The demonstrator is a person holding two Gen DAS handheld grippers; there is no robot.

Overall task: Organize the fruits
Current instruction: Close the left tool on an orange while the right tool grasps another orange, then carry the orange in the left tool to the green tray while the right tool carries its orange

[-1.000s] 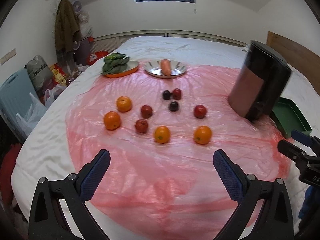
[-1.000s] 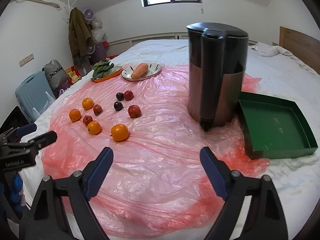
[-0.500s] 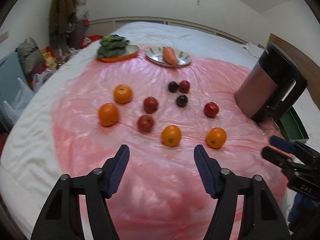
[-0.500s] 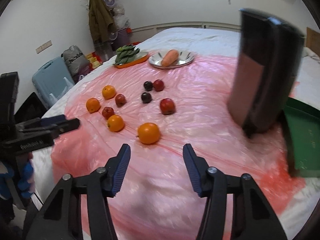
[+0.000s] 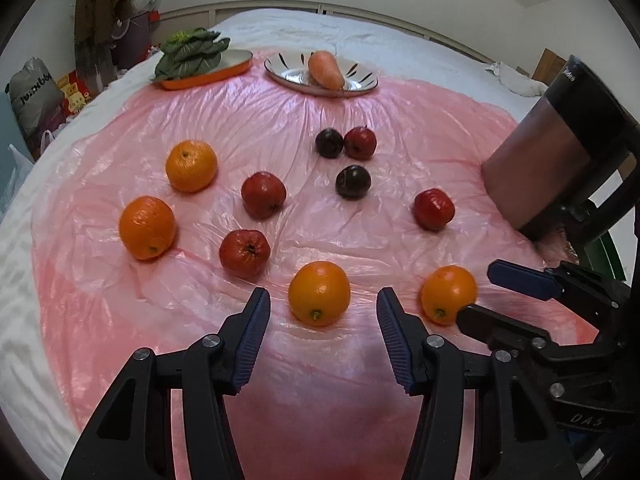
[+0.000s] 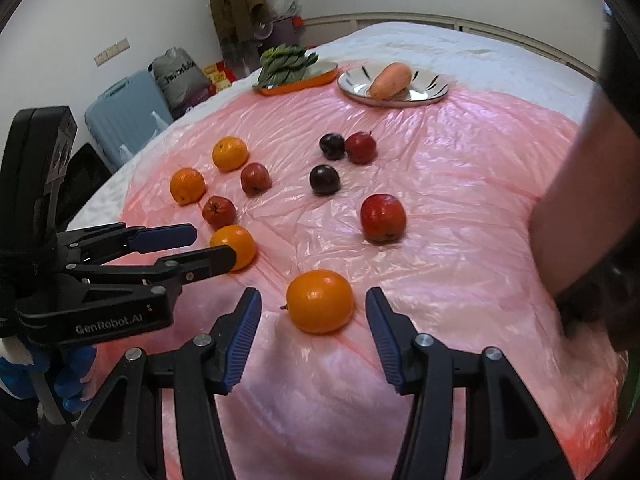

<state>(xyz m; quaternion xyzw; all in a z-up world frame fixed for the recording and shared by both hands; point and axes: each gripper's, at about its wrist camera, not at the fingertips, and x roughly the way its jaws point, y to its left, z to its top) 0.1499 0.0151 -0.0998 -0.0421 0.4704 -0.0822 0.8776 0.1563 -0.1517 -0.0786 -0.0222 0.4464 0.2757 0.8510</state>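
You see a pink plastic sheet [image 5: 360, 80] spread over a white bed [image 5: 280, 24]. At its far edge an orange tray [image 5: 224, 70] holds leafy greens [image 5: 192, 54], and beside it a carrot [image 5: 326, 70] lies on a silver plate [image 5: 280, 74]. A dark jug [image 5: 560, 152] stands at the right. A blue suitcase [image 6: 124, 116] stands by the wall.

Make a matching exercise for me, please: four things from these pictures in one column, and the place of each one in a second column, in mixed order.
Things:
1. carrot
2. leafy greens
3. left hand-held gripper
4. right hand-held gripper

Places:
A. on the orange tray
B. open around the orange closest to the dark appliance
C. on the silver plate
D. open around the orange with a red apple just beyond it

Pairs: 1-C, 2-A, 3-D, 4-B
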